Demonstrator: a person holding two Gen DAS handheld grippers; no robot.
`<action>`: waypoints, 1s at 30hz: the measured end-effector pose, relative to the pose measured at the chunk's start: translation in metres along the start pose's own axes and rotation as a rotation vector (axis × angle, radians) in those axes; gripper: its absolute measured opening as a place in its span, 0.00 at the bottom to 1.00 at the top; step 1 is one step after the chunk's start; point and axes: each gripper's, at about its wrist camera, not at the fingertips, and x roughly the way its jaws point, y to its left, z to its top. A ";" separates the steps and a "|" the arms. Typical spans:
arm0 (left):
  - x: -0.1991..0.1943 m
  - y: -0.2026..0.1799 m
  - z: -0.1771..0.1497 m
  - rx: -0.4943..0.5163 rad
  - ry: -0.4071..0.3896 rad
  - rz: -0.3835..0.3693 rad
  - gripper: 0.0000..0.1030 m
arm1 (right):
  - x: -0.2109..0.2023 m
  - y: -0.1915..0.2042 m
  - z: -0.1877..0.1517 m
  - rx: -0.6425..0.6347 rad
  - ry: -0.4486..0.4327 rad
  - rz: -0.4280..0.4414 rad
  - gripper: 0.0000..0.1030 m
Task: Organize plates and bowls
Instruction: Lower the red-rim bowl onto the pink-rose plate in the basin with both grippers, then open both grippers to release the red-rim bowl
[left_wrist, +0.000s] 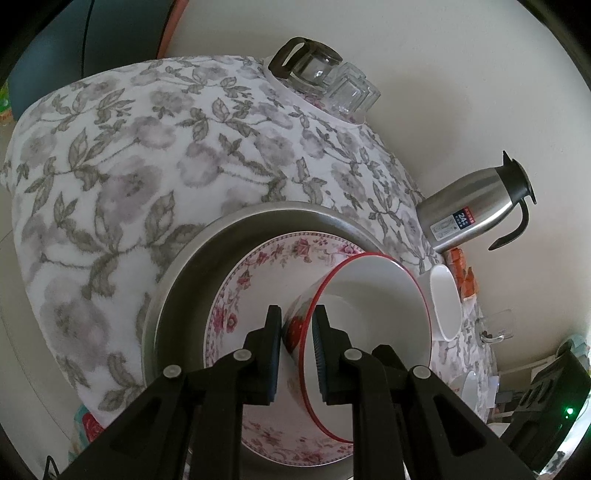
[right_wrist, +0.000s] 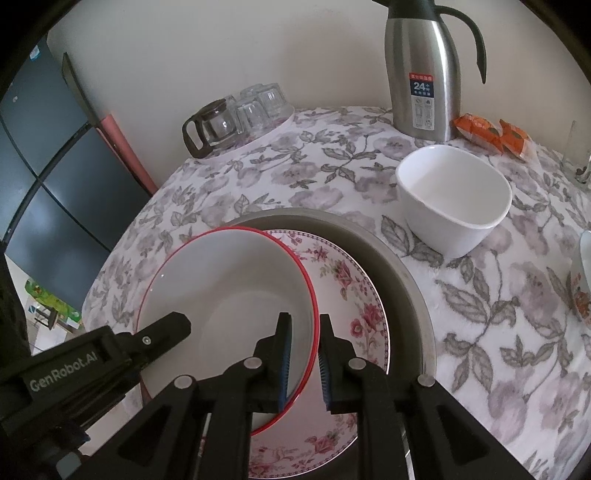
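Red-rimmed bowl, pinched at opposite rims by left gripper and right gripper, both nearly closed, over floral plate in steel basin, apparently for nesting 2 dishes.

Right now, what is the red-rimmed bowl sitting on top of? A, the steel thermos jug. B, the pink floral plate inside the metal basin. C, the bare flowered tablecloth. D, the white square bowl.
B: the red-rimmed bowl rests on the pink floral plate, which lies inside the metal basin, while the white square bowl stands apart on the tablecloth.
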 end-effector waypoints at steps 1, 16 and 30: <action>0.000 0.000 0.000 0.000 0.000 0.000 0.16 | 0.000 0.000 0.000 0.002 0.000 0.000 0.16; 0.000 -0.002 -0.001 0.014 -0.008 0.001 0.16 | -0.005 -0.008 0.000 0.020 -0.002 0.002 0.17; -0.007 -0.008 -0.002 0.050 -0.035 0.036 0.16 | -0.030 -0.012 0.012 0.025 -0.021 0.017 0.17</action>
